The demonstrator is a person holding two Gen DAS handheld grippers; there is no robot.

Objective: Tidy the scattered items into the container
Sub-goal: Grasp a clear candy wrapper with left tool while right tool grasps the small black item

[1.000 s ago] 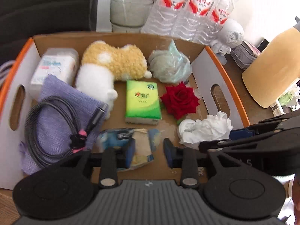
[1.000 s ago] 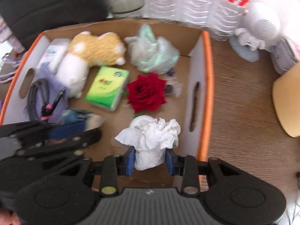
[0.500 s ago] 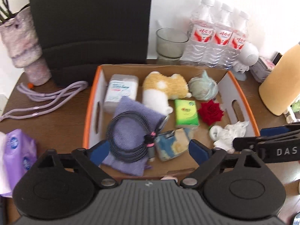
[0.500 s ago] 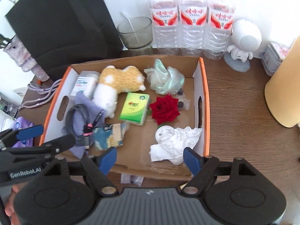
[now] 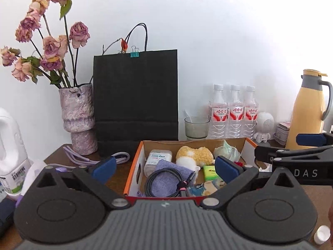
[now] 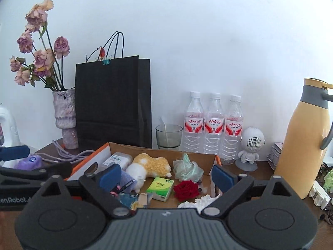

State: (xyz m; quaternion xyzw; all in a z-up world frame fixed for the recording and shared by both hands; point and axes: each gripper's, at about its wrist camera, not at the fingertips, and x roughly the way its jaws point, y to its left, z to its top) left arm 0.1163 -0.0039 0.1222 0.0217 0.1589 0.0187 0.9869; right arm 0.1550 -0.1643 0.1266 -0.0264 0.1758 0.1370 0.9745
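Observation:
The cardboard box [image 5: 137, 173] with an orange rim holds a yellow-white plush toy [image 5: 194, 156], a green tissue pack [image 6: 160, 185], a red rose [image 6: 186, 189], crumpled white tissue [image 6: 205, 200], a coiled black cable [image 5: 164, 179] on purple cloth, a wipes pack [image 5: 158, 156] and a blue snack packet [image 5: 195, 188]. My left gripper [image 5: 165, 169] hangs in front of the box. Its jaws are opening, with nothing between the pads. My right gripper [image 6: 167, 178] sits beside it, jaws also opening and empty. Its fingers [image 5: 291, 154] show at the right of the left wrist view.
Behind the box stand a black paper bag [image 5: 135, 95], a vase of dried roses [image 5: 79, 120], a glass [image 5: 196, 127] and three water bottles [image 5: 235, 112]. A yellow thermos [image 6: 306, 145] and white robot speaker [image 6: 251, 143] are right. Purple cord [image 5: 87, 160] and a white jug [image 5: 10, 145] lie left.
The left gripper let go of the snack packet and the right let go of the white tissue. Both opened wide, pulled back and up from the box, and tilted toward level.

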